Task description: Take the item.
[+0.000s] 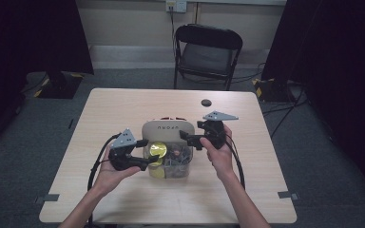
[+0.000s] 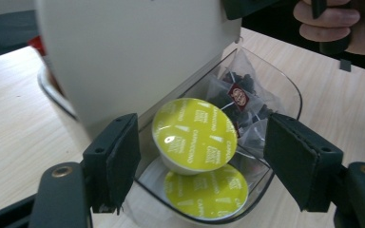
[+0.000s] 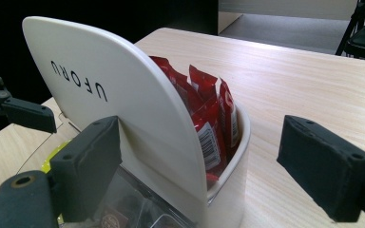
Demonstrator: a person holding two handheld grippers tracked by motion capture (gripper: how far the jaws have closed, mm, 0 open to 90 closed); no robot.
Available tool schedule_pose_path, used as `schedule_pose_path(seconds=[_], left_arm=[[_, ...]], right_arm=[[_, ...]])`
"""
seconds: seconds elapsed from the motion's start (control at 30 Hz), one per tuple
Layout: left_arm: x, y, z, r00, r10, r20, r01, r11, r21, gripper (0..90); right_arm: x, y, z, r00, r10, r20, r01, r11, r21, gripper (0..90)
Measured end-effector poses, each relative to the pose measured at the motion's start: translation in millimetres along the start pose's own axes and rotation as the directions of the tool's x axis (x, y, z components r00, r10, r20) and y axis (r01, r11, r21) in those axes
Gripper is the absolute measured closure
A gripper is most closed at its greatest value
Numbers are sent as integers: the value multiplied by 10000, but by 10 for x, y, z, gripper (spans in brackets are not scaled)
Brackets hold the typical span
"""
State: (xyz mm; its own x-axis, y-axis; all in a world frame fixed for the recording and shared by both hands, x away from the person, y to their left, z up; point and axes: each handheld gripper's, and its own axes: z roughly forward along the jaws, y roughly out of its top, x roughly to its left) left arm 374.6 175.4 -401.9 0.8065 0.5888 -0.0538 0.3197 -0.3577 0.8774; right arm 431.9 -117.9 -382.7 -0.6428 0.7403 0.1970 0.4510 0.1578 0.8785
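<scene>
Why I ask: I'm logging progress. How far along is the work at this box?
The lid stands open. The left gripper straddles the upper yellow capsule, fingers not yet pressing it; the right gripper, open, is at the lid. Probably left: gripping the capsule and lifting it out.

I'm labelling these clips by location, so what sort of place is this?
Probably a recording studio or lab rather than a home: black curtains flank a bare wooden table, cables trail over grey carpet, and a lone folding chair faces a plain wall.
</scene>
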Motion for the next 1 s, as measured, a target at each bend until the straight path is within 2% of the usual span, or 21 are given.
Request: schedule_pose_path(seconds=[0.13,0.3,0.43,0.67,0.77,0.83,1.0], left_arm=[[19,-17,61,9999,-162,11,162,9999,38,290],[21,-14,110,10000,-62,-25,63,9998,202,308],[19,-20,164,9999,38,164,-43,9996,288,309],[-8,-35,226,9995,-176,267,170,9996,239,314],[-13,-36,241,9998,-49,182,42,9994,344,313],[-19,-41,255,9997,-110,234,102,9994,329,313],[-31,-50,295,9995,59,323,-74,9988,482,311]], right_arm=[[-2,0,1,10000,10,-17,-10,10000,5,137],[-7,-1,2,10000,14,-45,-14,10000,6,136],[-4,-1,4,10000,16,-41,-16,10000,26,137],[-12,-10,6,9999,82,-86,-82,10000,26,137],[-8,-10,4,10000,61,-72,-61,10000,25,137],[-9,-11,5,9999,65,-83,-65,10000,26,137],[-6,-9,20,9999,58,-107,-57,10000,44,133]])
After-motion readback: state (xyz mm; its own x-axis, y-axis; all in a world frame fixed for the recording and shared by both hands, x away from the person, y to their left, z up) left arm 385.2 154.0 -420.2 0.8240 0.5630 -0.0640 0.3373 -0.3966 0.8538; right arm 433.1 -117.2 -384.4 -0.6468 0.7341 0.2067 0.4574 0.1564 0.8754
